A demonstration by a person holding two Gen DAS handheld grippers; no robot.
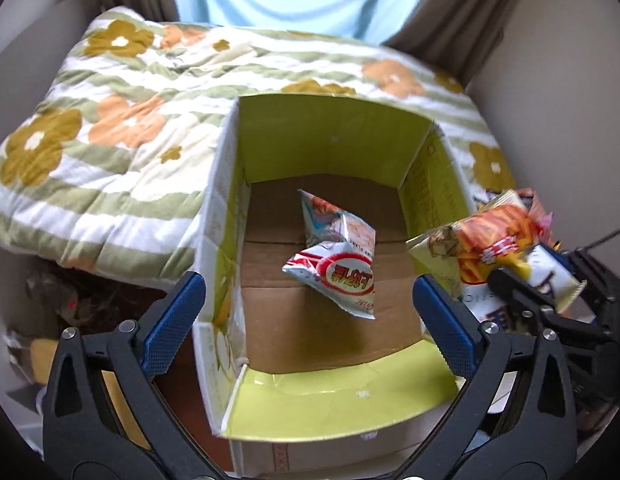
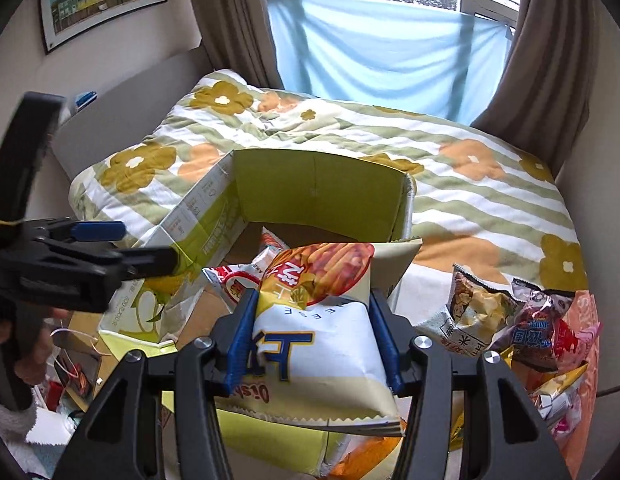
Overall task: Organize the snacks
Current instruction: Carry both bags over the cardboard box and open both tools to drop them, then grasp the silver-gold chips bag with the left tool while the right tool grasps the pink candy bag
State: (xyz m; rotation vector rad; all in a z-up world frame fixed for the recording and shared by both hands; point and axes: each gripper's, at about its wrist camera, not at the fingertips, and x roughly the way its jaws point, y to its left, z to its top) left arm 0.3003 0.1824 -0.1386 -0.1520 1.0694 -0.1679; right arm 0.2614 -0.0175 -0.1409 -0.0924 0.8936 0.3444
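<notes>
An open cardboard box (image 1: 424, 176) with yellow-green inner walls stands against the bed; it also shows in the right wrist view (image 2: 310, 184). Two snack bags lie on its floor: a white bag with a red oval label (image 1: 338, 280) and a pale blue bag (image 1: 334, 220) behind it. My left gripper (image 1: 310, 312) is open and empty above the box's near edge. My right gripper (image 2: 314, 320) is shut on a yellow-and-white chip bag (image 2: 322, 320) and holds it over the box's right near corner; the bag also shows in the left wrist view (image 1: 498, 240).
A flower-patterned quilt (image 1: 110, 120) covers the bed behind the box. Several more snack bags (image 2: 510, 320) lie heaped on the bed right of the box. Clutter (image 2: 70, 368) lies on the floor at the left. Curtains and a window are at the back.
</notes>
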